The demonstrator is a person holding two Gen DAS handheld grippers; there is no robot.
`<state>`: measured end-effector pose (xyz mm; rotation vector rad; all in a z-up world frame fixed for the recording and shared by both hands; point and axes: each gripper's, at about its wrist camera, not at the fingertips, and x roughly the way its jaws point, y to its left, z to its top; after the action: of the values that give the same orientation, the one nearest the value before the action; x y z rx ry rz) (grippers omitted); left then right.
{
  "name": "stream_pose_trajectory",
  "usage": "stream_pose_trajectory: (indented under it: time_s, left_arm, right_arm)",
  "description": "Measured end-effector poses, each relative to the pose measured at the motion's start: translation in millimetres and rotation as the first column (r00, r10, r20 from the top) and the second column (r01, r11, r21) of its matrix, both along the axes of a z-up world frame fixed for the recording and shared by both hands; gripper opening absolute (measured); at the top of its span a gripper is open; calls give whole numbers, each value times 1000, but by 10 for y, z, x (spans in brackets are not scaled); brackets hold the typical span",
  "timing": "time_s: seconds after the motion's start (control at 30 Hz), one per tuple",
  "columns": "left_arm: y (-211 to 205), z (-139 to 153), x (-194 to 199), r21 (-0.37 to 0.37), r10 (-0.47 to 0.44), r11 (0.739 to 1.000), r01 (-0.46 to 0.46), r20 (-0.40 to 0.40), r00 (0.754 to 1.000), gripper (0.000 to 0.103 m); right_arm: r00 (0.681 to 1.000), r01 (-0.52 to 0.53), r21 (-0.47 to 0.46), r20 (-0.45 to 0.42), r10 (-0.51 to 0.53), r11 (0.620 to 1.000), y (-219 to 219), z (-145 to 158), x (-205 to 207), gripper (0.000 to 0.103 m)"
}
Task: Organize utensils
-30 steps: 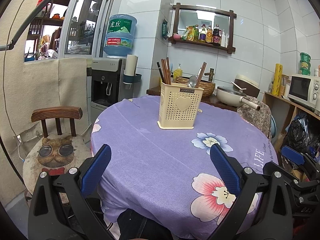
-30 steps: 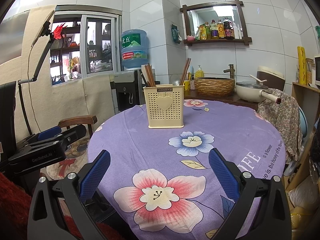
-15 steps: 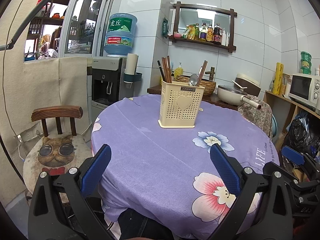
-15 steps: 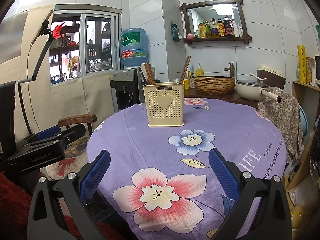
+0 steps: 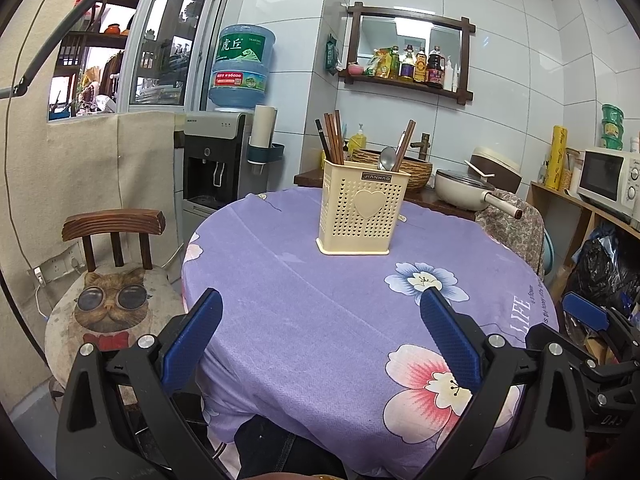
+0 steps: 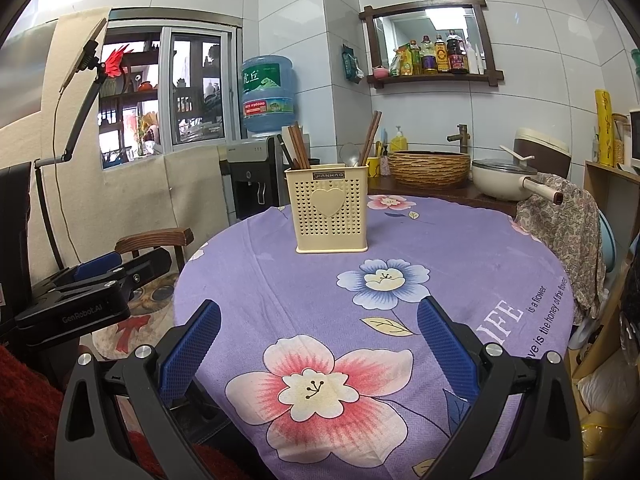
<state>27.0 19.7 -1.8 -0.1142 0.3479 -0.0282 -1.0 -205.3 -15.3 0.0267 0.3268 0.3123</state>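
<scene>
Both the left gripper [image 5: 320, 312] and the right gripper [image 6: 318, 314] have black frames with silver screws, ribbed blue finger pads [image 6: 446, 348], and white "GenRobot.AI" lettering on the side.

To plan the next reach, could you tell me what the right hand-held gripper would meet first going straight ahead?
Most likely the cream utensil holder; the right hand-held gripper is open, with only bare purple tablecloth between, though depth is uncertain.

This is a home kitchen. White tiles cover the walls. A water dispenser [image 5: 214, 168] stands left of center, a microwave [image 5: 608, 182] sits at the far right, and sauce bottles [image 5: 416, 65] fill a shelf up top.
</scene>
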Motion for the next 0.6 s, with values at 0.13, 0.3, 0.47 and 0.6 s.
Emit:
stream_pose_trajectory:
  time_s: [0.13, 0.3, 0.47, 0.6]
  left_arm:
    - [-7, 1, 9, 0, 0, 1000, 0, 0, 1000, 97]
    - [-7, 2, 7, -1, 1, 1000, -1, -1, 1000, 97]
    - [-12, 8, 1, 0, 0, 1000, 0, -3, 1000, 97]
    - [-13, 9, 0, -1, 0, 1000, 0, -4, 1000, 97]
  right_arm:
    - [1000, -1, 0, 0, 1, 1000, -2, 8, 13, 97]
    - [1000, 0, 0, -2, 0, 1000, -1, 7, 3, 97]
    - [1000, -1, 0, -2, 1, 1000, -4, 15, 23, 97]
    - [1000, -1, 0, -2, 1, 1000, -5, 18, 25, 97]
